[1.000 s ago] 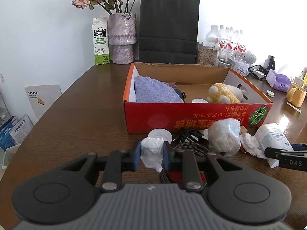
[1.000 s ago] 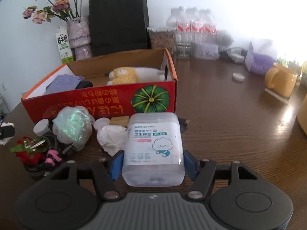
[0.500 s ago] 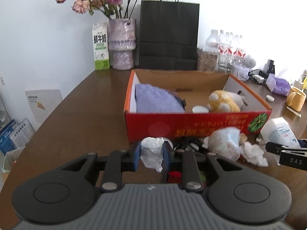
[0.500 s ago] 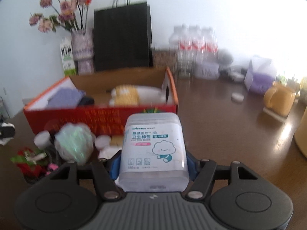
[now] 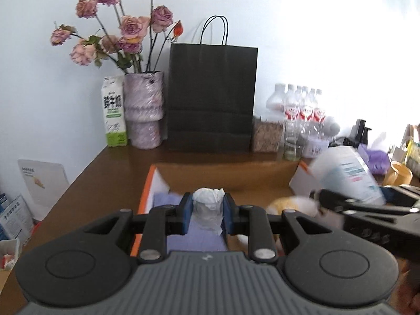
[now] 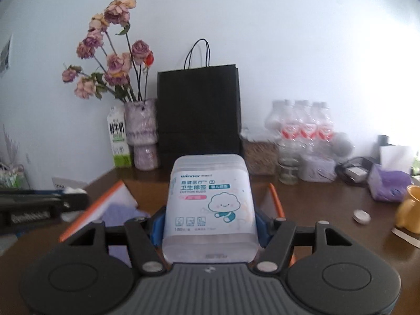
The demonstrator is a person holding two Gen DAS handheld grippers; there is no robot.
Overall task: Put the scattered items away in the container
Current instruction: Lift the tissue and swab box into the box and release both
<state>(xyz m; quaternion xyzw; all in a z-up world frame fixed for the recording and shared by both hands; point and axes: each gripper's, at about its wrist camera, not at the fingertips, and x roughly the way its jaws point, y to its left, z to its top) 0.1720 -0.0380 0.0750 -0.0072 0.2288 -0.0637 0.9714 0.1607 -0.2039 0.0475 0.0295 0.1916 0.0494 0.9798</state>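
Note:
My left gripper (image 5: 207, 214) is shut on a crumpled white tissue (image 5: 208, 206) and holds it above the open cardboard box (image 5: 225, 176), over a purple cloth (image 5: 199, 236) lying inside. A yellow plush toy (image 5: 288, 204) lies in the box to the right. My right gripper (image 6: 210, 225) is shut on a clear cotton-bud box (image 6: 210, 202) and holds it above the cardboard box's right part (image 6: 275, 202). That cotton-bud box also shows blurred in the left wrist view (image 5: 346, 176). The scattered items on the table are out of view.
Behind the box stand a black paper bag (image 5: 211, 97), a purple vase of dried roses (image 5: 143, 113), a milk carton (image 5: 114, 111) and several water bottles (image 5: 302, 107). A yellow mug (image 6: 409, 212), a purple tissue pack (image 6: 388, 186) and a white cap (image 6: 361, 216) sit at right.
Both grippers have risen from table level and moved forward over the box, each still holding its item. The loose items in front of the box have dropped out of view.

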